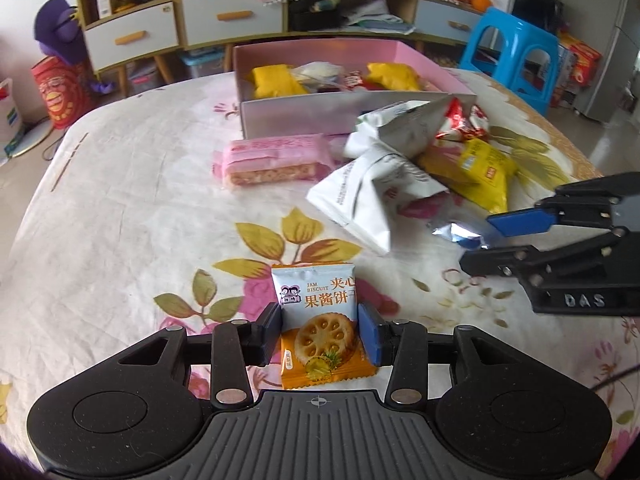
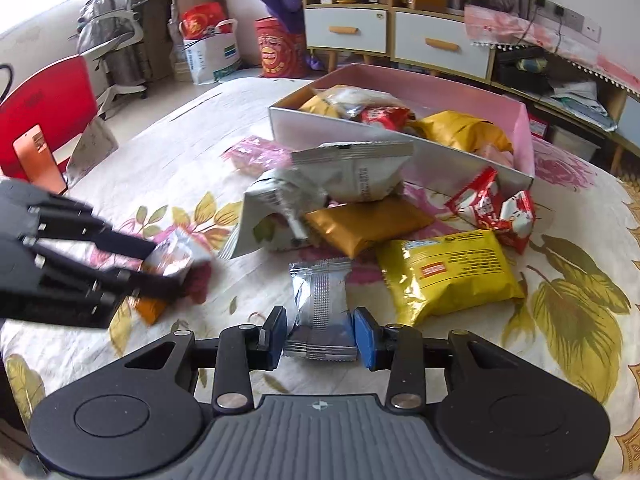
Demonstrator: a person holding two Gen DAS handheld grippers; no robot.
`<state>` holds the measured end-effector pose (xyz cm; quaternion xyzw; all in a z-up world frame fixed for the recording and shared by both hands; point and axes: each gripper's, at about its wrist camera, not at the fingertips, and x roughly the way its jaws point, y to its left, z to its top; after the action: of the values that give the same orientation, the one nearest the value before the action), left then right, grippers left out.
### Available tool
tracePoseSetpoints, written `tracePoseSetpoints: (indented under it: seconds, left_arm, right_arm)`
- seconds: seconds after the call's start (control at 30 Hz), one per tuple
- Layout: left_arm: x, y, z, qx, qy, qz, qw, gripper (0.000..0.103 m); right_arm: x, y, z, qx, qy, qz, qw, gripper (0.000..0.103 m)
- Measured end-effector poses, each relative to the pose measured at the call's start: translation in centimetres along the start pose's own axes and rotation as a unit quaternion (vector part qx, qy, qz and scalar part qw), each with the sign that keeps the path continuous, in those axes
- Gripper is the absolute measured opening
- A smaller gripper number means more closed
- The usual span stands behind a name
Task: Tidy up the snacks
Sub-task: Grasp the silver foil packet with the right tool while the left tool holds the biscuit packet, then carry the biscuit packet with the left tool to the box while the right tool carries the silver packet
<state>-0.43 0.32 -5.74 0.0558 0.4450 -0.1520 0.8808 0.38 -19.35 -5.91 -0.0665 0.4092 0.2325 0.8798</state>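
My left gripper [image 1: 320,330] is shut on an orange-and-white jam biscuit packet [image 1: 320,320], held above the flowered tablecloth; it also shows in the right wrist view [image 2: 168,264]. My right gripper [image 2: 320,334] is shut on a silver packet [image 2: 320,304], seen from the left wrist view as well [image 1: 456,232]. A pink-walled box [image 1: 320,110] at the far side holds several snacks. Loose snacks lie in front of it: white bags [image 1: 372,196], a pink bar packet [image 1: 272,160], yellow packets [image 2: 448,272], a gold packet [image 2: 368,224] and red packets [image 2: 492,208].
The table [image 1: 120,208] is covered with a flowered cloth. A blue stool [image 1: 512,52] stands behind it on the right, a red chair [image 2: 44,108] on the left. Cabinets with drawers [image 1: 176,28] line the back wall.
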Motion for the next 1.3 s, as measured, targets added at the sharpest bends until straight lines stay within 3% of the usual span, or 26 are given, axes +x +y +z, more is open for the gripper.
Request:
tracePoseSetpoints:
  seconds: [0.1,0.27,0.37,0.5,1.03,1.1,1.23,1.3]
  left_arm:
    - [0.0,-0.2,-0.2,0.007,-0.006,0.003,1.0000,0.042]
    - [0.0,-0.4,-0.3,0.015,-0.011,0.008,0.9998,0.043]
    - [0.0,-0.5,-0.4,0.016,-0.012,0.008,0.9998,0.042]
    - [0.0,-0.4,-0.3,0.014,-0.010,0.005,0.9998,0.039]
    - [-1.4,0.3,1.2,-0.001,-0.029,0.001,0.9996,0.037]
    - [-1.6,0.4,1.5,-0.002,-0.033,0.002,0.9995,0.037]
    - [-1.6,0.6,1.9,-0.005,-0.034,0.004,0.9994,0.037]
    - [-1.5,0.6,1.9,-0.005,-0.031,0.006,0.9995,0.037]
  right_arm:
    - [0.0,0.3,-0.1,-0.005,-0.005,-0.003,1.000,0.042]
    - [0.1,0.6,-0.2,-0.016,-0.011,-0.010,1.000,0.043]
    - [0.2,0.5,-0.1,-0.017,-0.014,-0.012,1.000,0.038]
    - [0.1,0.9,0.0,-0.031,-0.016,-0.011,0.999,0.023]
    - [-1.4,2.2,1.0,-0.058,-0.034,-0.007,0.998,0.019]
    - [-1.4,2.4,1.2,-0.063,-0.033,-0.007,0.997,0.001]
    - [-1.2,2.5,1.4,-0.071,-0.025,-0.005,0.997,0.001]
    - [-1.0,2.3,1.2,-0.066,-0.019,-0.002,0.998,0.007]
